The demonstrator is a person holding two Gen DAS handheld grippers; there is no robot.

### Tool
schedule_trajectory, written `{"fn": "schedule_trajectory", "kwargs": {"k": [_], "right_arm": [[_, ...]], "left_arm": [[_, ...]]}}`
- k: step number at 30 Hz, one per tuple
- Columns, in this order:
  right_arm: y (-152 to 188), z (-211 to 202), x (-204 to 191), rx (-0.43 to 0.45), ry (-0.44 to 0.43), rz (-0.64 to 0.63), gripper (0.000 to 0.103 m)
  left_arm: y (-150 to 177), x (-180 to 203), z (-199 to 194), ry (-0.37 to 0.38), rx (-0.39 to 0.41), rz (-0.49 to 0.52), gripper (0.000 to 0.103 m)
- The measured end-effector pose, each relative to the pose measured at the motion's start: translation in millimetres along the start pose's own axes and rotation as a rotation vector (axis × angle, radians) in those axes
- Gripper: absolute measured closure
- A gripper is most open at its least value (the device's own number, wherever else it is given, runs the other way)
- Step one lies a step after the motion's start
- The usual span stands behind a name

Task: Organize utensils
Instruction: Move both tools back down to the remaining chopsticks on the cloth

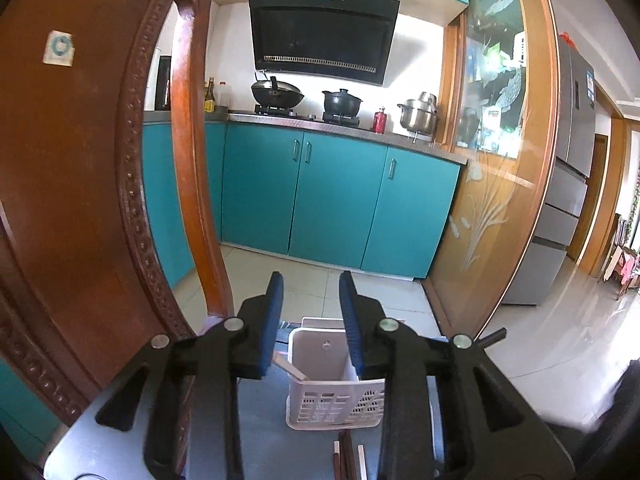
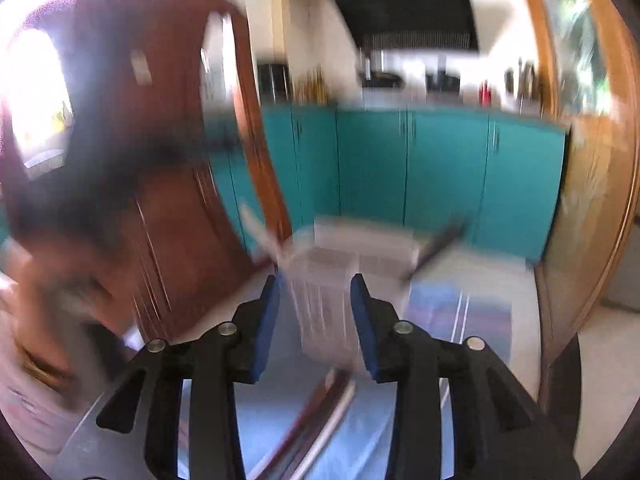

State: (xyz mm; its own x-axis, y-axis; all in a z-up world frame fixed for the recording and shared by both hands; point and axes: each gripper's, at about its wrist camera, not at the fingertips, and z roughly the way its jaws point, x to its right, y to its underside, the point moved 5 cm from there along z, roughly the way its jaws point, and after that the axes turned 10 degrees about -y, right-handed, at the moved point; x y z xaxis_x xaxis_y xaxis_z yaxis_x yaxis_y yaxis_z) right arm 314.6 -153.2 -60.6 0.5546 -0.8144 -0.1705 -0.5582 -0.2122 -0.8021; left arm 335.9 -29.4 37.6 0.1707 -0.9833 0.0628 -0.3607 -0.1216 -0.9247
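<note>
Blurring hides the white basket [image 2: 340,292] and chopsticks [image 2: 320,420]; both grippers' fingers stand apart, empty.

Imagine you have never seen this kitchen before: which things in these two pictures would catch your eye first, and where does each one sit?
A white slotted basket sits on the grey table just ahead of the left gripper, whose blue-padded jaws stand apart and empty, with chopsticks lying at the near edge. Behind, teal cabinets run under a black range hood, and a carved wooden chair back fills the left. The right wrist view is heavily blurred.
</note>
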Motion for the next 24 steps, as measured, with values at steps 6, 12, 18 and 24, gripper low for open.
{"fn": "schedule_trajectory", "kwargs": {"k": [6, 12, 18, 24], "right_arm": [[74.9, 89.8, 38.0, -0.43, 0.124, 0.195, 0.066], [93.7, 116.7, 51.8, -0.494, 0.086, 0.311, 0.066], [95.0, 124.9, 43.1, -0.479, 0.144, 0.251, 0.068], [90.9, 120.3, 58.1, -0.479, 0.128, 0.339, 0.089]], "left_arm": [[38.3, -4.9, -12.8, -0.02, -0.027, 0.074, 0.072], [91.7, -17.0, 12.0, -0.036, -0.206, 0.104, 0.072], [107.4, -26.5, 20.3, -0.037, -0.278, 0.102, 0.069], [121.5, -26.1, 30.4, -0.054, -0.341, 0.131, 0.066]]}}
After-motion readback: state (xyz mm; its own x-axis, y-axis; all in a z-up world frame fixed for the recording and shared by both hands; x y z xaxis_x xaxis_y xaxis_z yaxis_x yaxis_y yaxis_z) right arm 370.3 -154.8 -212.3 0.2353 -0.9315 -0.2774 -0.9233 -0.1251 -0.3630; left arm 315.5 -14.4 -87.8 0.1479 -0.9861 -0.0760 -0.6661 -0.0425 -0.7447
